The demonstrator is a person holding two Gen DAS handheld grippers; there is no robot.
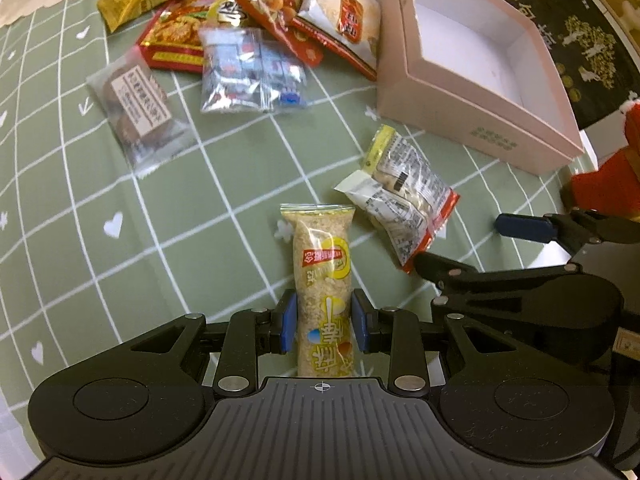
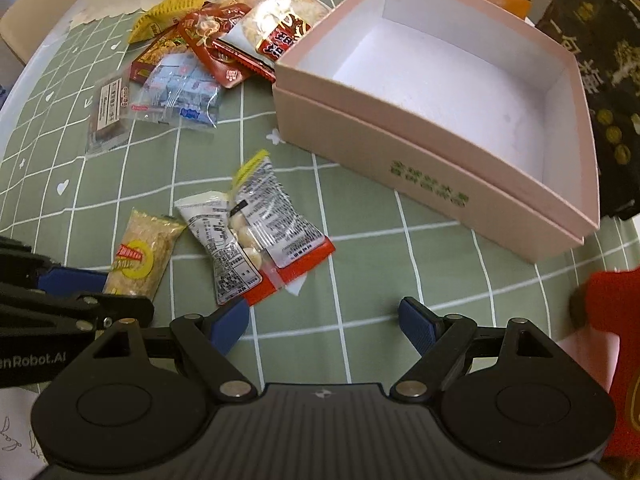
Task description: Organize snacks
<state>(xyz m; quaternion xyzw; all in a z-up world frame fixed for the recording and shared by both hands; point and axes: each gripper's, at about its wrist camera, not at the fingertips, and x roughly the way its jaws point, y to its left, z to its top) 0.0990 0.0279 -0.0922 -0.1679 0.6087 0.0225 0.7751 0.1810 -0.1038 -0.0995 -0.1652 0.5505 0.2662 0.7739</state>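
My left gripper is shut on a long yellow rice-crisp bar, its blue pads against both sides; the bar lies on the green checked cloth. It also shows in the right wrist view, with the left gripper around its near end. My right gripper is open and empty above the cloth; it shows in the left wrist view beside two clear-and-red snack packets. An open, empty pink box stands at the right.
A pile of several snack packs lies at the back left of the green checked cloth. A red object sits at the right edge. A dark printed bag stands behind the box.
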